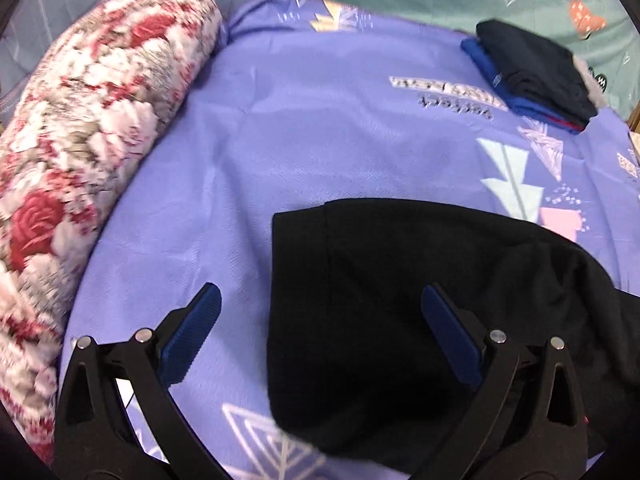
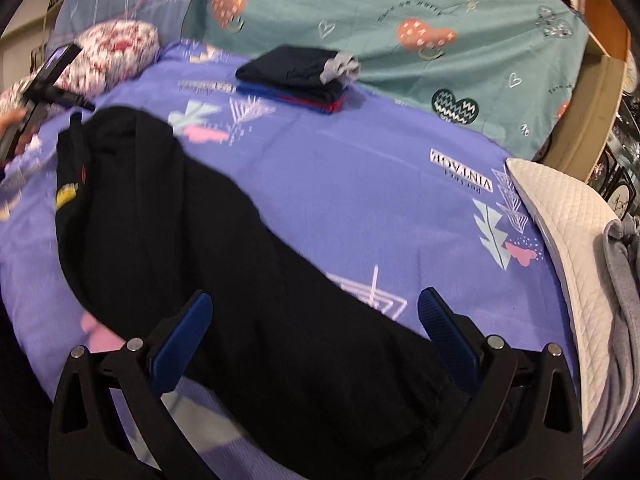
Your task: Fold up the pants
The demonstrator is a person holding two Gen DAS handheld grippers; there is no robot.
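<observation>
Black pants (image 2: 224, 264) lie lengthwise on the purple patterned bedsheet (image 2: 360, 184), folded leg over leg, running from far left to near right. One end of them shows in the left wrist view (image 1: 400, 320). My left gripper (image 1: 320, 300) is open and empty, just above that end, its right finger over the cloth. My right gripper (image 2: 316, 308) is open and empty, straddling the pants near their other end. The left gripper also shows at the far left of the right wrist view (image 2: 44, 80).
A stack of folded dark and blue clothes (image 1: 532, 72) (image 2: 300, 80) sits at the far side of the sheet. A floral rolled blanket (image 1: 92, 120) lies left. A teal quilt (image 2: 400, 20) lies behind. A white pillow (image 2: 572, 240) and grey cloth lie right.
</observation>
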